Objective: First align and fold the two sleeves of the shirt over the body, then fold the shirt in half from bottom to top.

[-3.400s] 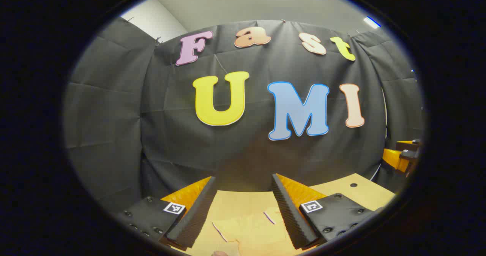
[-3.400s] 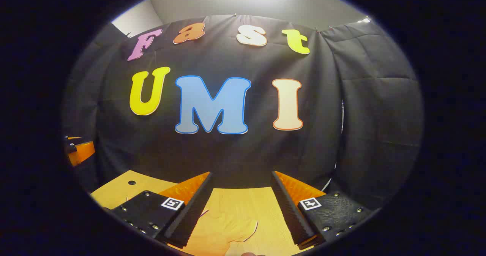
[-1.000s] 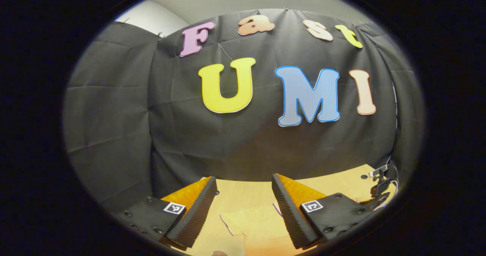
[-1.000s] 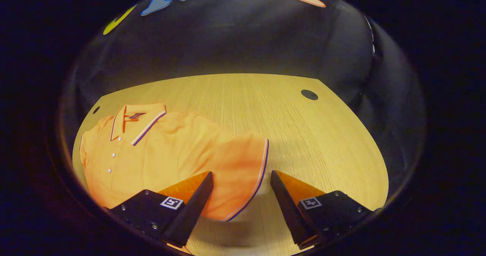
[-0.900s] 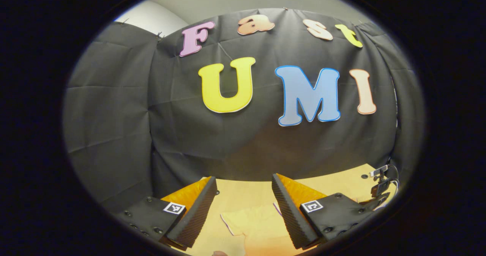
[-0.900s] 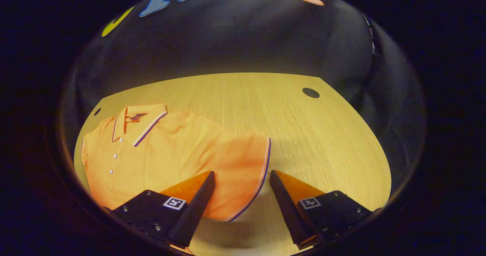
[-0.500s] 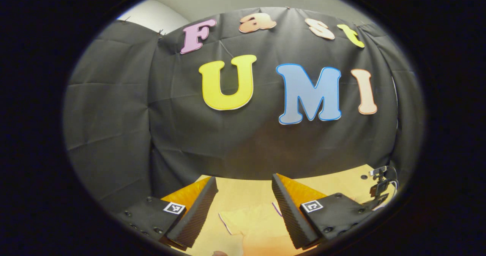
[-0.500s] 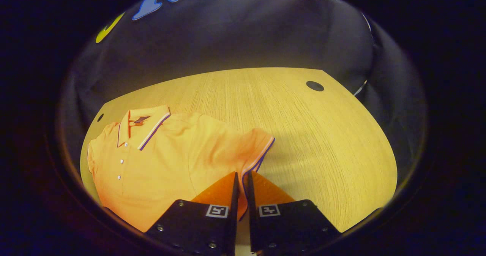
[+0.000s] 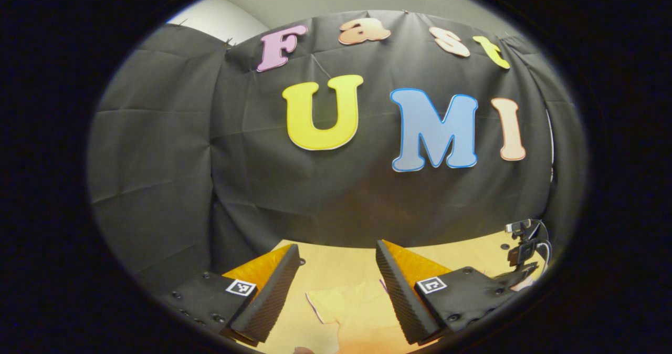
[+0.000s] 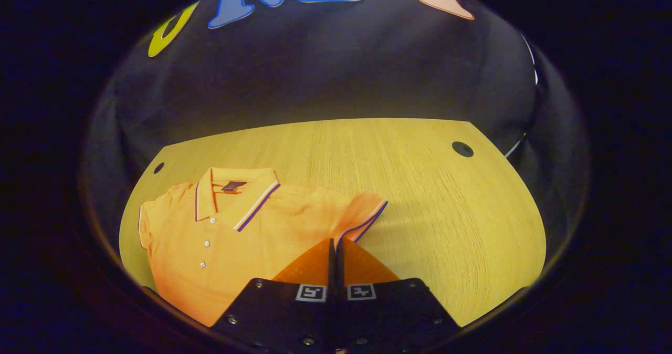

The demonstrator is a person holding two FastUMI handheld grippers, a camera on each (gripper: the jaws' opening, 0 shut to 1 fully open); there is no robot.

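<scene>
Left gripper [image 9: 336, 262]: I am holding it well above the table [image 9: 346, 262] with its jaws standing wide apart and nothing between them; below the gap I am seeing a pale corner of the shirt [image 9: 352, 304] lying on the wood.

Far right of the left gripper view: I am making out a small dark device with a cable [image 9: 525, 238] at the table's edge; I cannot tell what it is.

Shirt [image 10: 220, 238]: in the right gripper view I am seeing the orange polo lying flat, front side up, on the left part of the table [image 10: 420, 186], collar [image 10: 233, 188] toward the far edge, buttons running down the placket.

Sleeve [image 10: 362, 212]: I am seeing the sleeve with striped trim bunched and lifted toward the fingers, its hem running into the gap.

Right gripper [image 10: 334, 249]: I am keeping the jaws pressed nearly together with the sleeve's edge pinched between them, right at the shirt's near side.

Table right of the shirt: I am seeing bare wood grain with a round dark hole [image 10: 462, 148] near the far corner.
</scene>
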